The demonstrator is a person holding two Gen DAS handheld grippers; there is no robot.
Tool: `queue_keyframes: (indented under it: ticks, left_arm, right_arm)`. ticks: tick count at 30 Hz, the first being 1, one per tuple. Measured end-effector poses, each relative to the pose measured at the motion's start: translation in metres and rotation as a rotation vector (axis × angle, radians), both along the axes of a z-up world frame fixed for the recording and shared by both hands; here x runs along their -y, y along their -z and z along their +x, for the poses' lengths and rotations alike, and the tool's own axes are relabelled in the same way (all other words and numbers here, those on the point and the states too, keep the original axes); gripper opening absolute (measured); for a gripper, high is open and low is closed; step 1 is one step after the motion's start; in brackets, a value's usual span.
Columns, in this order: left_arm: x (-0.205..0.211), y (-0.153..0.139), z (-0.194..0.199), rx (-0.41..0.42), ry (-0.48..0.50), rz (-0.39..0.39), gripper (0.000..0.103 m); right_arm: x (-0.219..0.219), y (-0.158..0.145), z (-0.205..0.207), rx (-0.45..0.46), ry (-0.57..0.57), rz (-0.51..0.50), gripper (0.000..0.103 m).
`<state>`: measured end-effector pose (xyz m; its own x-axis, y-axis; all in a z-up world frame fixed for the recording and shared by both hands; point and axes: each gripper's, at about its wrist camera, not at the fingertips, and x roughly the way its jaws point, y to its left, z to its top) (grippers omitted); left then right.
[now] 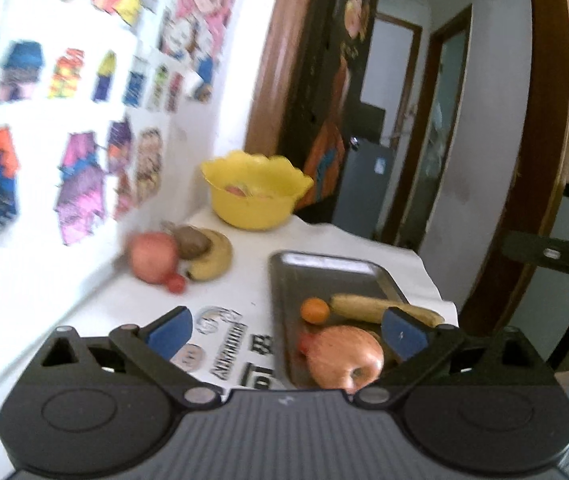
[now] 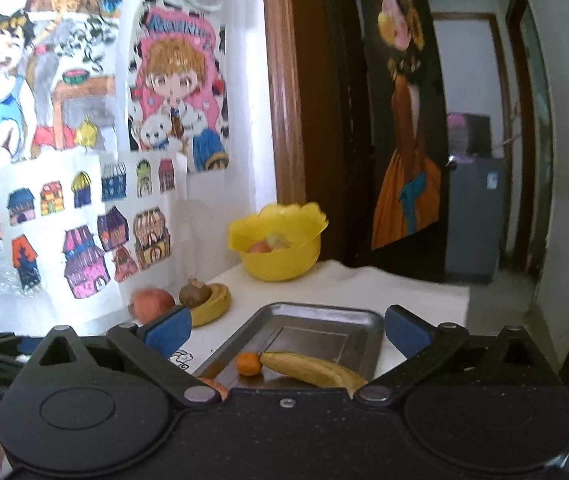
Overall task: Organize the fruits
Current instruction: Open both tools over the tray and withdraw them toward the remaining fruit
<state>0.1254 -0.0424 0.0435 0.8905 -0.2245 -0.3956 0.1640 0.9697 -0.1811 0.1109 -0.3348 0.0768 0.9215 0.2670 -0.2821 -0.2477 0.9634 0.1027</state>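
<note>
Bowl [image 2: 280,248] contents blurred, perhaps fruit; tray [image 2: 324,316] apple half-hidden; both grippers' fingers spread, empty.

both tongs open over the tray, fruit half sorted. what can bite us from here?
1. The metal tray already holds a banana, a small orange and an apple crowded at its near end; adding or grabbing one may nudge the round ones into rolling.
2. The yellow bowl sits near the table's far edge; a bump could tip it off.
3. The left tongs view is blurred, so aim may be off.
</note>
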Motion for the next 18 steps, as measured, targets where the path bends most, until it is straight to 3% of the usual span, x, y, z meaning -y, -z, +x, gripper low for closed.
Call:
queue_keyframes:
  ticks: [10,13,18]
  left_arm:
    - [-0.052,-0.022,-0.045,0.035,-0.02,0.04,0.103]
    - [-0.065,-0.035,-0.057,0.045,-0.018,0.053,0.103]
    - [-0.077,-0.07,-0.078,0.12,-0.016,0.091,0.103]
  right_arm:
    - [-0.013,-0.046,-0.135,-0.046,0.235,-0.124,0.102]
    - [-0.026,-0.067,-0.171,-0.075,0.284,-0.085,0.102]
    - [-0.06,-0.112,-0.201,-0.116,0.221,0.018,0.102]
